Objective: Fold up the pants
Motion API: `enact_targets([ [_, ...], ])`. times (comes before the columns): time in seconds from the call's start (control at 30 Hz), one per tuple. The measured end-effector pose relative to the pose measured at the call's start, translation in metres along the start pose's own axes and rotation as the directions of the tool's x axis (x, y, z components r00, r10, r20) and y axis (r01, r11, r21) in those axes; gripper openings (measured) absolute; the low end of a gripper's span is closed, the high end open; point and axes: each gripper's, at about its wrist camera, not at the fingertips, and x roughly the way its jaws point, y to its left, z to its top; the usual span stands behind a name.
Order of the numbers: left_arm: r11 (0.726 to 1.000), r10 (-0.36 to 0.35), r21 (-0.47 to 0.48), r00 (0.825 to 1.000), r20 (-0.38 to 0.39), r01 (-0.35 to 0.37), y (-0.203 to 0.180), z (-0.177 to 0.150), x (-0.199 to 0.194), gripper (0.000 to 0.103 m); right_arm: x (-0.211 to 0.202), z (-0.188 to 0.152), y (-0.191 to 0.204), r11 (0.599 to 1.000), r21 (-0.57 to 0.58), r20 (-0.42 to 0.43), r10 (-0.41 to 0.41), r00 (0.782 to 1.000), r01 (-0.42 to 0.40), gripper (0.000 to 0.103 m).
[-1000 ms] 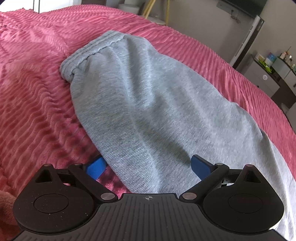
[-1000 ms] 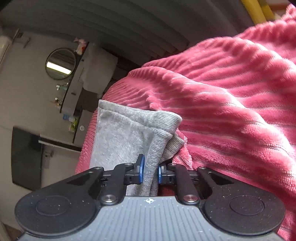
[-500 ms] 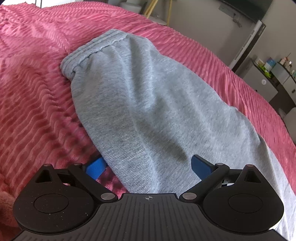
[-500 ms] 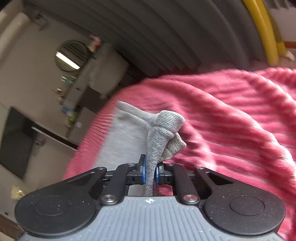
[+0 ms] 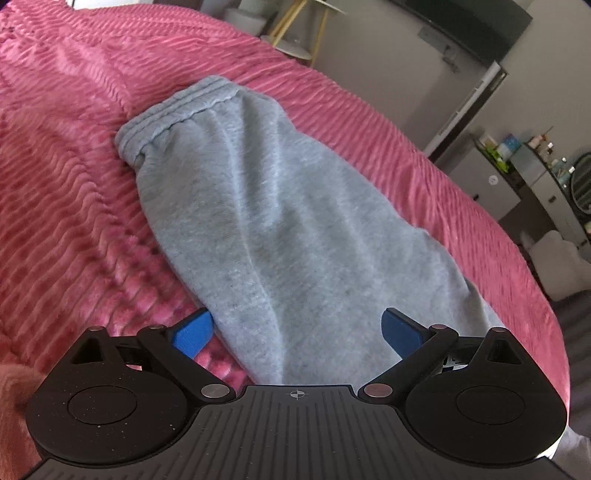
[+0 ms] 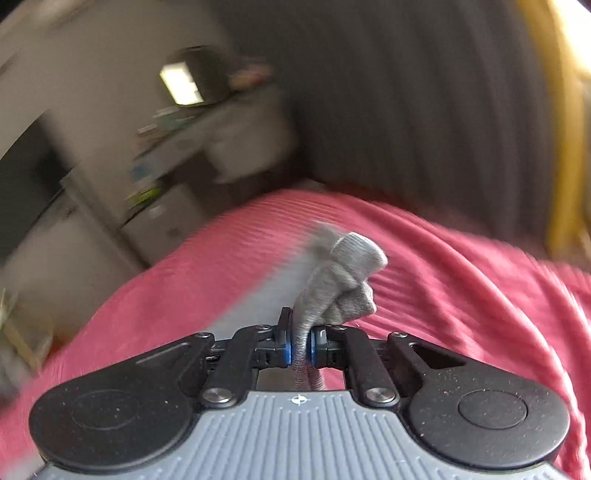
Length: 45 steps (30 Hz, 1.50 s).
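Grey sweatpants (image 5: 280,229) lie lengthwise on a pink ribbed bedspread (image 5: 74,177), waistband at the far end. My left gripper (image 5: 297,330) is open, its blue pads spread to either side of the near part of the pants, low over the fabric. My right gripper (image 6: 302,345) is shut on a bunched grey leg cuff of the pants (image 6: 343,280) and holds it lifted above the bedspread (image 6: 461,295). The right wrist view is motion-blurred.
The bed edge curves along the right in the left wrist view. Beyond it stand a white cabinet (image 5: 491,181) with bottles, a round mirror (image 5: 580,184) and a yellow-legged stand (image 5: 295,33). A dark wall (image 6: 406,92) lies behind the bed in the right wrist view.
My right gripper closed tighter on the cuff and lifted it off the bed, swinging the view. My left gripper stayed open and shifted only slightly over the pants.
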Motion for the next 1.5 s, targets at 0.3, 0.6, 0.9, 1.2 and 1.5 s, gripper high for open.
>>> enact_targets([
  [0.3,0.989,-0.12,0.087,0.993,0.01,0.119,-0.006,-0.018,-0.034,0.1,-0.01,-0.172,0.242,0.489,-0.802,-0.263,0.228,0.938,-0.343,0.009],
  [0.6,0.992,-0.112,0.048,0.992,-0.058,0.115,0.001,-0.017,-0.018,0.1,-0.013,-0.237,0.266,0.314,-0.88,-0.313,0.179,0.933,-0.356,0.01],
  [0.9,0.948,-0.235,0.182,0.961,-0.149,0.26,-0.039,-0.011,-0.006,0.1,-0.026,-0.25,0.258,0.283,-0.869,-0.373,0.164,0.913,-0.406,0.01],
  [1.2,0.847,-0.29,0.393,0.931,-0.222,0.357,-0.103,-0.013,0.004,0.1,-0.026,-0.207,0.232,0.486,-0.61,-0.536,0.328,0.778,-0.626,0.07],
  [1.5,0.727,-0.452,0.365,0.805,-0.384,0.582,-0.169,-0.018,0.04,0.091,-0.006,-0.114,0.072,0.885,0.153,-0.155,0.462,0.873,-0.441,0.096],
])
